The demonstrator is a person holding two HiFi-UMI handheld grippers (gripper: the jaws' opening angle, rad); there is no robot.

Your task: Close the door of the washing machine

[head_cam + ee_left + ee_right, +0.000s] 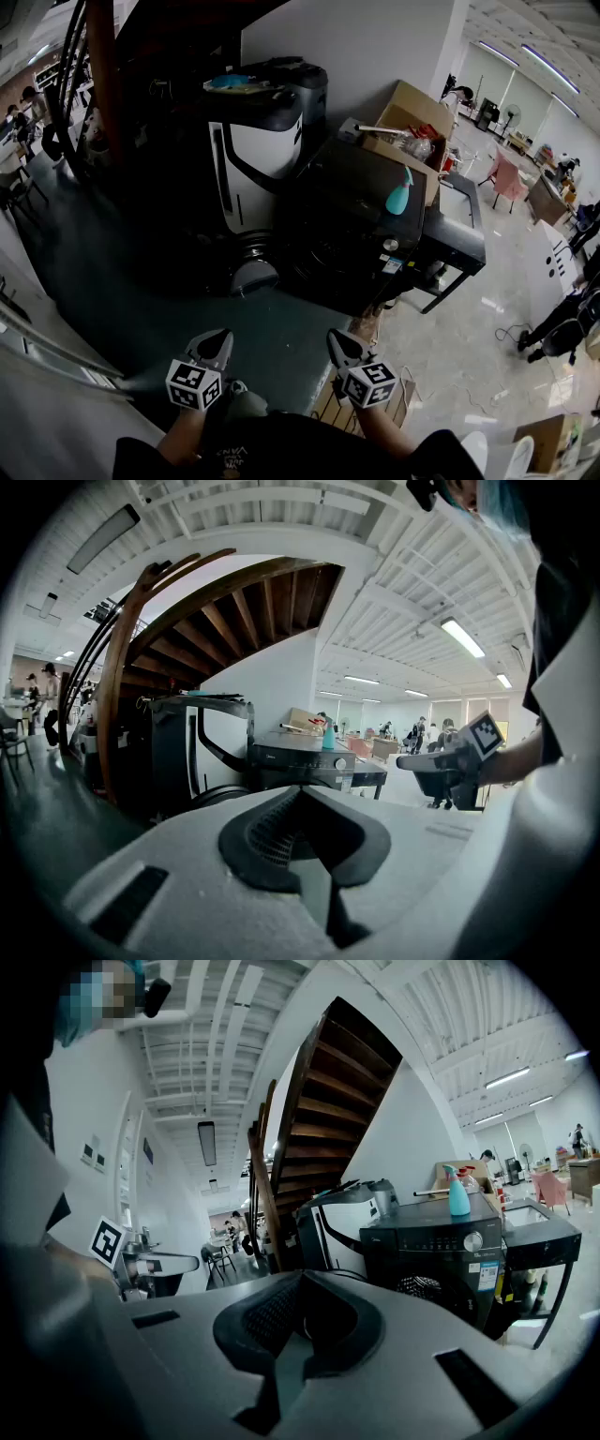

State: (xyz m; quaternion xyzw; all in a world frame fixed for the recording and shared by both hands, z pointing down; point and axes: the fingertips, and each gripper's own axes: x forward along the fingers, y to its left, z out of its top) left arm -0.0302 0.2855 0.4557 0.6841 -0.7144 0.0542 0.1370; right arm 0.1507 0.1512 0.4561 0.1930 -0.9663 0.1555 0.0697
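A black front-loading washing machine point(361, 220) stands ahead across the dark floor, also seen in the right gripper view point(445, 1255) and the left gripper view point(300, 761). Its round door point(249, 270) hangs swung open to the left of the drum opening point(418, 1287). My left gripper point(212, 348) and right gripper point(345, 346) are held side by side near my body, well short of the machine. Both are shut with nothing in them, as the left gripper point(302, 795) and right gripper point(302, 1279) show in their own views.
A teal spray bottle point(400, 192) stands on the washer's top. A white and black appliance point(258, 145) stands left of it, cardboard boxes point(412, 117) behind, a black table point(461, 232) to the right. A wooden staircase point(94, 56) rises at left. A cardboard box point(328, 405) lies by my feet.
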